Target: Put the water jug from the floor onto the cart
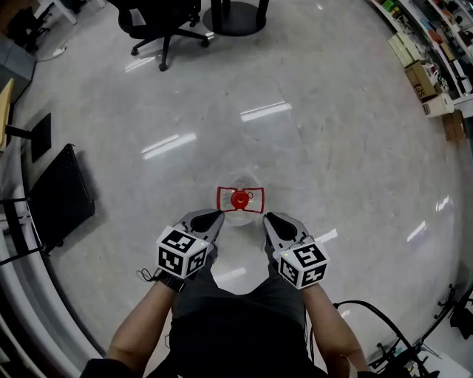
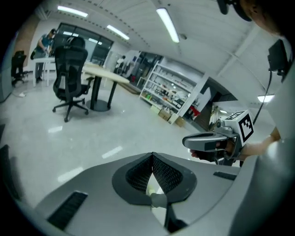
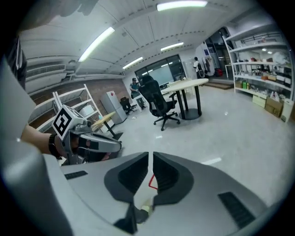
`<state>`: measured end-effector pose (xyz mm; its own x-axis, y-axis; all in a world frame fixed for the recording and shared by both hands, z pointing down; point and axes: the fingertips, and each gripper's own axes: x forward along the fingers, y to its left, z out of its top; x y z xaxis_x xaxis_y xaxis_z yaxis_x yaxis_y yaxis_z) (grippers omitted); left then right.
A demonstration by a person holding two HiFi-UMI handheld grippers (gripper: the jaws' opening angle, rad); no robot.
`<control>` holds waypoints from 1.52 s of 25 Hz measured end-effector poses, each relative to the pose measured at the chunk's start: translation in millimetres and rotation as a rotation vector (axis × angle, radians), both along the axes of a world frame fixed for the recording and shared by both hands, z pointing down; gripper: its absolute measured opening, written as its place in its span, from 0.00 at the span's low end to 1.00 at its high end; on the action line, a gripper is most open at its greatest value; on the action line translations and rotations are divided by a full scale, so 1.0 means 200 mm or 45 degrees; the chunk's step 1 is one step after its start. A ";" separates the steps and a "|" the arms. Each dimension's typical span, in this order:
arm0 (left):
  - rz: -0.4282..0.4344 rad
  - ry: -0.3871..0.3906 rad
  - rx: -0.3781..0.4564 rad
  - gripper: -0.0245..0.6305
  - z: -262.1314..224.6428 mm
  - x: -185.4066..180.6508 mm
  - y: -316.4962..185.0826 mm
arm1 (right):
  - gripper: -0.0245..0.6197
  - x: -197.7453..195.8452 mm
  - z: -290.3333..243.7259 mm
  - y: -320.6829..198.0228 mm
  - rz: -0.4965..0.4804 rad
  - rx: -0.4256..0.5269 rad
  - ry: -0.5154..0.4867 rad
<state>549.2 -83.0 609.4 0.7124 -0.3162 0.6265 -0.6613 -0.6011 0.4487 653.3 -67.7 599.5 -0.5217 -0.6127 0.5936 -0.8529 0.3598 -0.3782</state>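
Observation:
The water jug (image 1: 240, 207) stands on the floor right in front of me; from above it is a clear round body with a red cap and a red handle (image 1: 239, 198). My left gripper (image 1: 216, 216) hangs just left of it and my right gripper (image 1: 270, 219) just right of it, both slightly nearer to me than the jug. Neither touches it. Both are shut with nothing between the jaws. In the left gripper view the left gripper (image 2: 152, 157) has its pads together. In the right gripper view the right gripper (image 3: 150, 157) shows a sliver of the red handle (image 3: 151, 182) behind its jaws.
A black panel on a metal frame (image 1: 63, 196) stands at the left. An office chair (image 1: 159, 22) and a round table base (image 1: 236, 18) are at the far side. Shelves with boxes (image 1: 421, 74) line the right. Cables (image 1: 384, 325) lie near my right foot.

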 end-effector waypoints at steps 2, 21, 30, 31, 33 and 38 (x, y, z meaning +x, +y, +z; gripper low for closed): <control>-0.004 -0.041 -0.106 0.04 0.27 0.02 -0.04 | 0.05 0.06 0.26 -0.07 -0.016 -0.071 0.010; -0.120 -0.226 -0.439 0.18 1.49 -0.09 -0.12 | 0.23 0.21 1.63 -0.11 -0.020 -0.466 0.179; -0.125 -0.238 -0.583 0.27 1.80 -0.03 -0.16 | 0.27 0.17 1.90 -0.13 -0.046 -0.627 0.102; -0.109 -0.241 -0.594 0.27 1.83 -0.01 -0.16 | 0.27 0.16 1.92 -0.13 -0.050 -0.638 0.099; -0.087 -0.250 -0.621 0.27 1.87 0.02 -0.13 | 0.27 0.14 1.94 -0.13 -0.061 -0.661 0.090; -0.082 -0.232 -0.644 0.17 1.93 0.06 -0.09 | 0.15 0.09 1.99 -0.14 -0.074 -0.686 0.072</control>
